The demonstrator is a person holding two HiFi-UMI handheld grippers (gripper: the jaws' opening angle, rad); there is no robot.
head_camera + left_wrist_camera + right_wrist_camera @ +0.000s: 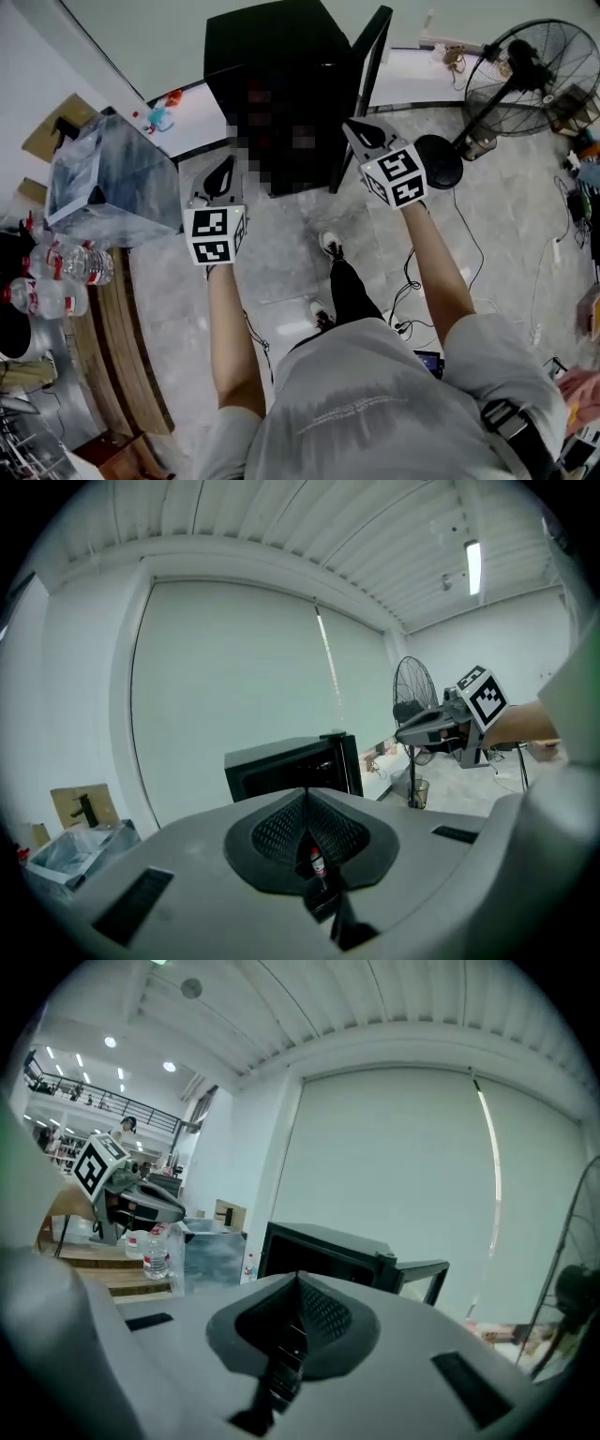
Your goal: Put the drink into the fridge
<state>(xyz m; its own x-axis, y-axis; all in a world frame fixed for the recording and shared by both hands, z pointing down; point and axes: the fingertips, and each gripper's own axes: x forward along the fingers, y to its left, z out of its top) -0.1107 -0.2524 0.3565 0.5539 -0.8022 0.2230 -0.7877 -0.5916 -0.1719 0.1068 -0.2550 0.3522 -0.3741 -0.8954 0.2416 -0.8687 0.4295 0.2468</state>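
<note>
The black fridge (272,84) stands on the floor ahead with its door (364,89) swung open to the right; its dark inside faces me. Two water bottles (70,262) with red labels lie on the wooden table at the left. My left gripper (221,178) and right gripper (364,134) are held out in front of the fridge, both shut and empty. The left gripper view shows the fridge (281,766) beyond the closed jaws. In the right gripper view, the fridge (328,1255) and its door (417,1274) sit ahead, with a bottle (157,1252) far left.
A clear plastic bin (108,183) sits on the wooden table (117,319) at the left. A standing fan (534,75) and floor cables (469,244) are on the right. A small red-capped bottle (248,1266) stands on the floor left of the fridge.
</note>
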